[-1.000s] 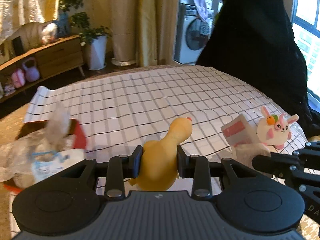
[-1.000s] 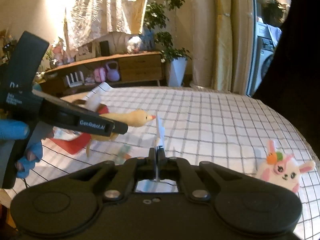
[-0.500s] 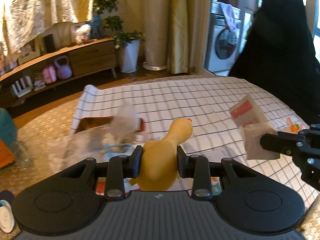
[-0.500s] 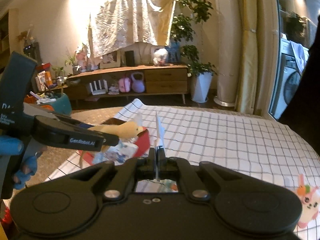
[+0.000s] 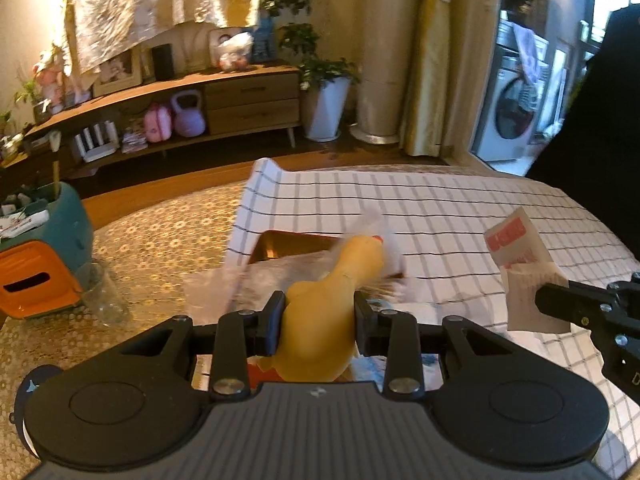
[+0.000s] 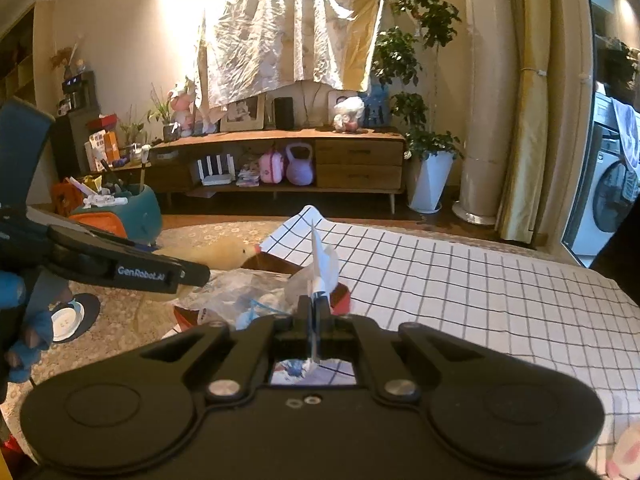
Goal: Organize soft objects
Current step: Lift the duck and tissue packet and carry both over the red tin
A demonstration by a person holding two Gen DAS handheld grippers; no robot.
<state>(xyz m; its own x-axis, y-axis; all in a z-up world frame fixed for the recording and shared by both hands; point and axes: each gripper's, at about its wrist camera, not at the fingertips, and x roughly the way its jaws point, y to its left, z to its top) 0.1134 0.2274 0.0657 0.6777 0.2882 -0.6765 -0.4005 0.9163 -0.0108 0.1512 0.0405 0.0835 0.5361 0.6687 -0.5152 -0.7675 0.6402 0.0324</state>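
left gripper (image 5: 318, 316) pinches yellow duck (image 5: 320, 320), neck pointing ahead over red box (image 5: 280, 242); right gripper (image 6: 314, 312) pressed flat on tissue packet (image 5: 520, 268), farther off

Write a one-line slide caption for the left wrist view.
Left gripper clamps a yellow rubber duck above a red box of plastic bags; right gripper holds a flat white-and-red packet.

Warm glare on wall, fisheye-bent edges, slight blur

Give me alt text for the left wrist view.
The left claw grips a yellow toy duck above a red box of plastic-wrapped items on a checked cloth; the right claw holds a white packet beside it.
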